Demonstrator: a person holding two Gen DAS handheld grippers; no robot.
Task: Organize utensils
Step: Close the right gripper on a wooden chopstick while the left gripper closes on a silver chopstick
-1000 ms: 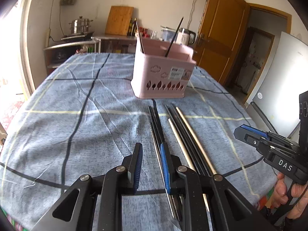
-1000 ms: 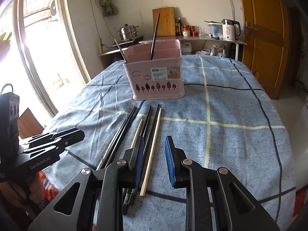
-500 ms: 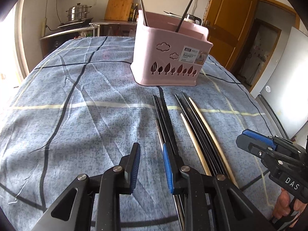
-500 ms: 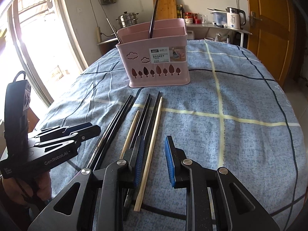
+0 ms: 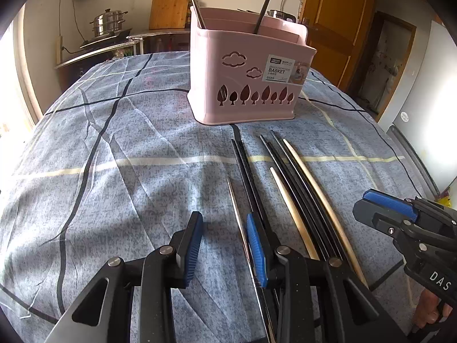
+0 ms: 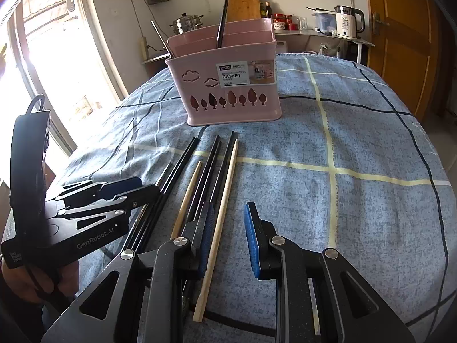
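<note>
Pink plastic basket (image 5: 245,85), rounded-rectangular with tree and cloud cut-outs, stands on a blue speckled tablecloth (image 5: 114,171) with dark and pale grid lines; one metal and one black chopstick lean upright inside it. In front of the basket lie slim chopsticks (image 5: 285,188) side by side: glossy black ones, two pale wooden ones, one thin metal one (image 5: 237,214). Left gripper (image 5: 225,240), jaws just widened, is moderately open over bare cloth beside the metal stick; right gripper (image 6: 228,228) is partly open, nothing between its ribbed blue pads, the long wooden chopstick (image 6: 220,214) passing its left finger.
</note>
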